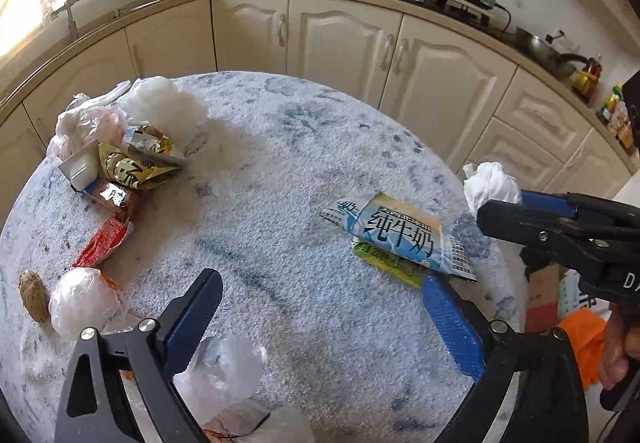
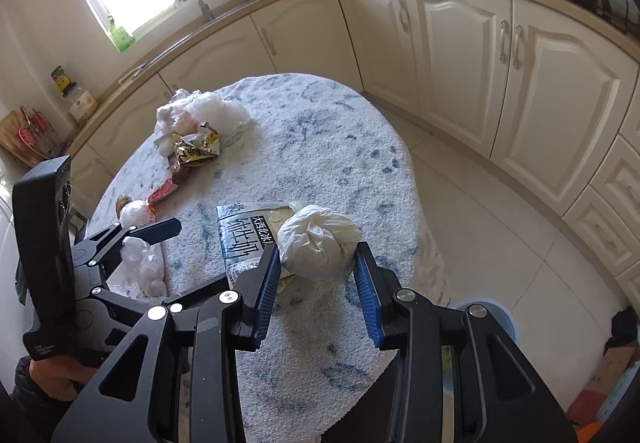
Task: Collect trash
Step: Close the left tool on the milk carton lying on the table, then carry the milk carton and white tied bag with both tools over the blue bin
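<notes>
Setting: kitchen with cream cabinets [image 2: 460, 55] on two sides; round table [image 1: 304, 171] under a white-and-blue mottled cloth.
Writing: milk pouch [image 1: 400, 233] reads 纯牛奶 in big blue characters; smaller print above is too small to read. Green wrapper [image 1: 384, 263] under it, text illegible. Gold wrapper [image 1: 132, 167] carries black characters, crumpled beyond reading.
Right gripper [image 2: 318, 275]: jaws closed onto white wadded ball [image 2: 318, 245], blue pads touching both its sides, over the pouch's near end.
Left gripper [image 1: 320, 319]: jaws spread wide, holding nothing; right pad's tip just beside the pouch's corner.
Trash pile: far left of table, with plastic bags [image 1: 160, 107], gold wrapper, red wrapper [image 1: 102, 243], brown nut-like lump [image 1: 34, 295], clear bag [image 1: 224, 367] near the left pad.
Room: bare cloth across the table's middle and far side; table edge close on the right, tiled floor [image 2: 480, 211] beyond.
</notes>
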{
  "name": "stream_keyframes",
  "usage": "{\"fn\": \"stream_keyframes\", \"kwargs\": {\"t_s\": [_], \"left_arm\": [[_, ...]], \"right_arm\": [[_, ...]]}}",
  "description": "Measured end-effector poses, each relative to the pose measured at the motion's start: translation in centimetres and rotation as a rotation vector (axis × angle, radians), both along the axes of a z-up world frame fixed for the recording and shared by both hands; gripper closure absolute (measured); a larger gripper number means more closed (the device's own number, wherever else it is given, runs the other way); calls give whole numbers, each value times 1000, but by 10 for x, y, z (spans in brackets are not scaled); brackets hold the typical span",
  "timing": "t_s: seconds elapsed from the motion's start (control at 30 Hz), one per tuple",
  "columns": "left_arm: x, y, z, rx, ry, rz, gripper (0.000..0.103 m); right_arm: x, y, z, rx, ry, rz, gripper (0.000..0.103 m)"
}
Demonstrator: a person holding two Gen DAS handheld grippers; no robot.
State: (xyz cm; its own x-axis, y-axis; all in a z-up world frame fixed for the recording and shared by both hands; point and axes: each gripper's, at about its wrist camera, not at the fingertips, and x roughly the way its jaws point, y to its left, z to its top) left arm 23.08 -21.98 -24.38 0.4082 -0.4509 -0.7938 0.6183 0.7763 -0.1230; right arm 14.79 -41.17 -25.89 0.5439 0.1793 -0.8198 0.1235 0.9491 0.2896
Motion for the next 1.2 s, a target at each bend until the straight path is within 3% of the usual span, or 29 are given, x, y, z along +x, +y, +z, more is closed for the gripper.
{"fn": "stream_keyframes", "kwargs": {"t_s": [0.3, 0.67, 0.7, 0.73, 0.97, 1.2], "left_arm": [[-11, -25, 4, 11, -10, -96, 4], [-8, -47, 3, 25, -18, -98, 3], [-5, -50, 0, 20, -10, -94, 8], [-1, -54, -5, 27, 10, -95, 21], [4, -55, -7, -7, 30, -103, 26], [-4, -52, 5, -24, -3, -107, 26]], "right_arm": [[-4, -17, 5, -16, -5, -38, 65], [-8, -30, 4, -15, 2, -66, 65], [-8, -30, 4, -16, 2, -65, 65], [-8, -30, 4, -18, 3, -65, 65], [-11, -33, 4, -17, 3, -70, 65], [-19, -41, 11, -18, -11, -82, 65]]}}
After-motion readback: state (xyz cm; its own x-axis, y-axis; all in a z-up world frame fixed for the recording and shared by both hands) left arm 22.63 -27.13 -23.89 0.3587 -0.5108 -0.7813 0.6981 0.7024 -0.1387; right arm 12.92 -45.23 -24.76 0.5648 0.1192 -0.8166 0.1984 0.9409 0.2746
